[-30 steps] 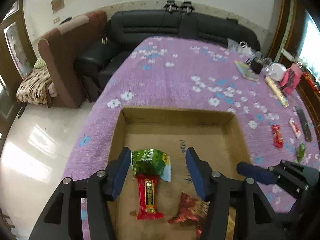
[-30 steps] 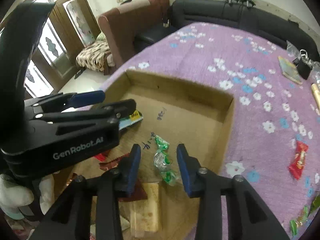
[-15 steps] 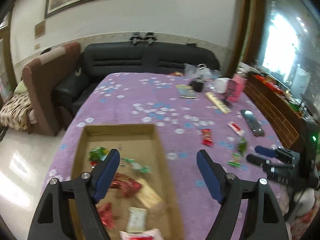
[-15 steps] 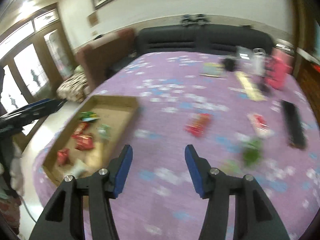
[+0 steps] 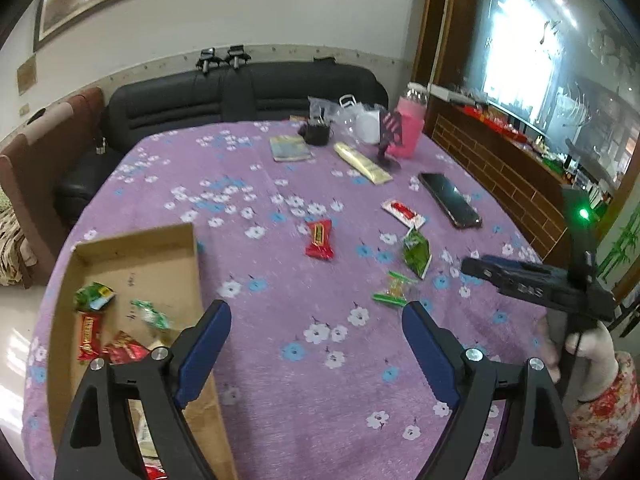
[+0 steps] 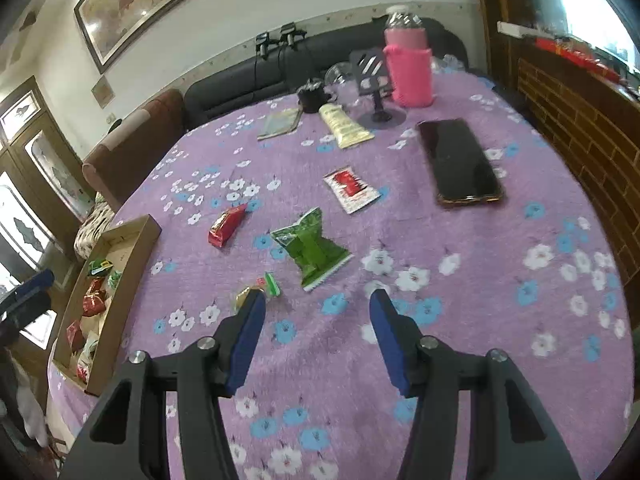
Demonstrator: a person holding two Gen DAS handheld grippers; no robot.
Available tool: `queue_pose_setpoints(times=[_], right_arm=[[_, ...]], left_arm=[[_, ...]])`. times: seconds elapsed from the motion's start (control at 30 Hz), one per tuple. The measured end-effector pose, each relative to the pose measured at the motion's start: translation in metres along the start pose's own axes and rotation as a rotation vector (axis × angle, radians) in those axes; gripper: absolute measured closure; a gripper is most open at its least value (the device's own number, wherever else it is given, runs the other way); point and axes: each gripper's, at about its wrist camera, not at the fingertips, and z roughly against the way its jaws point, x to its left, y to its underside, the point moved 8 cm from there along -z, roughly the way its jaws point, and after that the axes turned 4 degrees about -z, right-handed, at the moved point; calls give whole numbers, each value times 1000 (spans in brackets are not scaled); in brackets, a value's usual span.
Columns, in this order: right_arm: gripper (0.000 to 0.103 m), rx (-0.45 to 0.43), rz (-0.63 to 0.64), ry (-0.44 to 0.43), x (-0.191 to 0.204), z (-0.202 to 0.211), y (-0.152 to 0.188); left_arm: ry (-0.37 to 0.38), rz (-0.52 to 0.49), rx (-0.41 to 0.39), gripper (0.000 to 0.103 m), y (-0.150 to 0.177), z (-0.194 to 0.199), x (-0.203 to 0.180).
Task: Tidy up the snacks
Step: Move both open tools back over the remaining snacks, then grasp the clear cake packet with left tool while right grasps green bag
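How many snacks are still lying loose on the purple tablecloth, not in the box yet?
4: a red bar nearest the cardboard box, a green packet mid-table, a small green-ended candy by the right gripper, and a red-and-white sachet near the phone.

- The cardboard box (image 5: 132,248) sits on the table (image 5: 312,380) at its left edge, with the sofa (image 5: 244,92) behind the table's far end.
- In the box lie several snack packets (image 5: 120,350), near its front half.
- On the table right of the box lie a candy bar (image 6: 226,225), a crimped snack pouch (image 6: 314,249) further right, and a small twisted candy (image 6: 267,285) in front of them.
- Behind the pouch lies a flat sachet (image 6: 351,189); right of the sachet lies a phone (image 6: 459,162).
- At the far end stand a bottle (image 6: 409,67) and a phone stand (image 6: 376,92), with a tube (image 6: 344,126) and a booklet (image 6: 280,123) to their left.
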Motion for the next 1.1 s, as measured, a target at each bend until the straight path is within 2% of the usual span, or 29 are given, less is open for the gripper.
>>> queue_pose_setpoints(times=[0.23,0.43,0.5,0.57,0.63,0.97,1.0,1.03,1.1], right_arm=[[50,7,58,51,18,-57,-22],[50,28,57,59,15,-85,-24],[51,14,71,73,13,-88,-24],[60,-3,84,89,10,-88,-25],[62,-1,74,69,8,-89,-26],[67,-20,-11,-9,-1,-76,-28],[67,-26,-17,-15,-2,-74,-29],[67,-33,-23,-24,-2,-72,-31],[67,-44,-31,-30,-3,-68,-32]], left_arm=[[-11,18,41,13,1,-22,0],[-7,-7,72,13,-5,-48,-14],[2,-30,77,13,-7,-59,-23],[8,-48,87,13,-8,-70,-31],[19,-68,103,13,-7,-84,-42],[-7,-152,167,16,-4,-137,-72],[-5,-160,173,17,-2,-141,-74],[-4,-170,179,22,0,-145,-75],[-5,-199,197,40,5,-153,-79]])
